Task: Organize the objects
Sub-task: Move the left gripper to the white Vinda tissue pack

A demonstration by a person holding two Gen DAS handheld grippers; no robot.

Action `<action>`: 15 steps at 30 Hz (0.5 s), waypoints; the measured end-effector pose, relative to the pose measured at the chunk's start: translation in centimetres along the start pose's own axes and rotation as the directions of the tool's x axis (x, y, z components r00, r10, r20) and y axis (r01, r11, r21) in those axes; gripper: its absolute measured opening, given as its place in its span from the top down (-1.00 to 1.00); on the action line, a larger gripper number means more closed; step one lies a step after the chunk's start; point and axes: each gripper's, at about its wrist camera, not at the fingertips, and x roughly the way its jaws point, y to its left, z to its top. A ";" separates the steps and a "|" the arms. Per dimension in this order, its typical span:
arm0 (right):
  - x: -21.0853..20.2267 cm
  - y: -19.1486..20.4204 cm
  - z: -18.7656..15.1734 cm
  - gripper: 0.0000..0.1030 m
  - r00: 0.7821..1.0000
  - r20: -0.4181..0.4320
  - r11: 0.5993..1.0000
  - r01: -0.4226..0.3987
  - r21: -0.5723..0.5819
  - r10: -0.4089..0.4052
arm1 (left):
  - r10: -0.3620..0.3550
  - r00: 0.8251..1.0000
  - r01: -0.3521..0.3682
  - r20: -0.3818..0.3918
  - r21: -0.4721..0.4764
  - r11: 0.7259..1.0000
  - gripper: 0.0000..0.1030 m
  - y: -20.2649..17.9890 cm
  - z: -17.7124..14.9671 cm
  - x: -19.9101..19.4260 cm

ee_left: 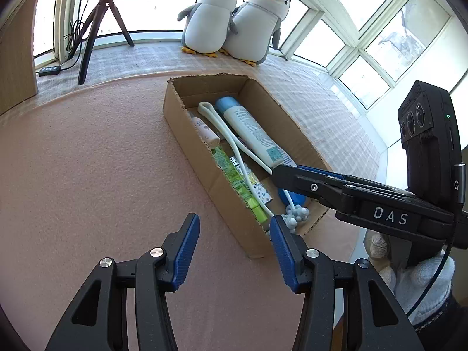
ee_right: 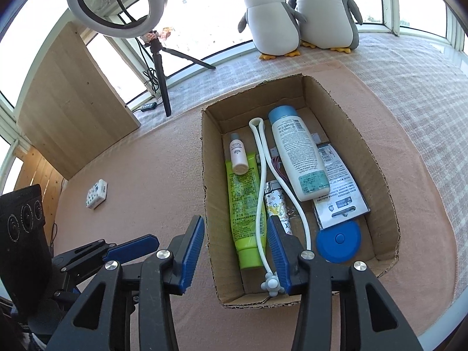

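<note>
With box (ee_right: pixel 377 158) nearly full, we log: both tongs wide, empty; lone packet (ee_right: pixel 97 194) at 9 o'clock; right gripper (ee_right: pixel 235 251) straddles box wall, may snag.

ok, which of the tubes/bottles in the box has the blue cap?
The large white bottle, blue cap toward the penguins. The small white bottle is white-capped; the green tube has a green cap.

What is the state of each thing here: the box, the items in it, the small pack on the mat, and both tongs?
Box: open, no lid.
White bottle: lying, capped.
Green tube: lying, capped.
Small bottle: lying on the green tube.
Blue disc: flat in the box.
Small pack: outside the box, on the mat.
Left tongs: open, empty.
Right tongs: open, empty.
</note>
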 end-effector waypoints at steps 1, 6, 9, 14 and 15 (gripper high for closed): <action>0.1 0.4 -0.1 0.20 1.000 0.000 1.000 -0.003 -0.003 0.003 | 0.012 1.000 -0.012 0.010 -0.025 1.000 -0.04 1.1 0.0 -0.6; 0.7 2.9 -0.5 0.20 1.000 -0.013 0.999 -0.006 -0.038 0.006 | 0.092 0.994 -0.085 0.053 -0.126 0.988 -0.04 6.5 -0.2 -3.8; 1.3 4.6 -0.9 0.20 1.000 -0.023 0.998 -0.005 -0.068 0.004 | 0.148 0.987 -0.136 0.064 -0.161 0.978 -0.04 9.4 -0.5 -5.6; 2.2 7.2 -1.7 0.20 0.999 -0.050 0.994 -0.014 -0.104 0.009 | 0.208 0.975 -0.182 0.082 -0.246 0.952 -0.04 14.5 -0.7 -8.6; 2.4 7.6 -1.8 0.20 0.999 -0.054 0.994 -0.014 -0.109 0.008 | 0.221 0.972 -0.193 0.085 -0.255 0.947 -0.04 15.3 -0.8 -9.0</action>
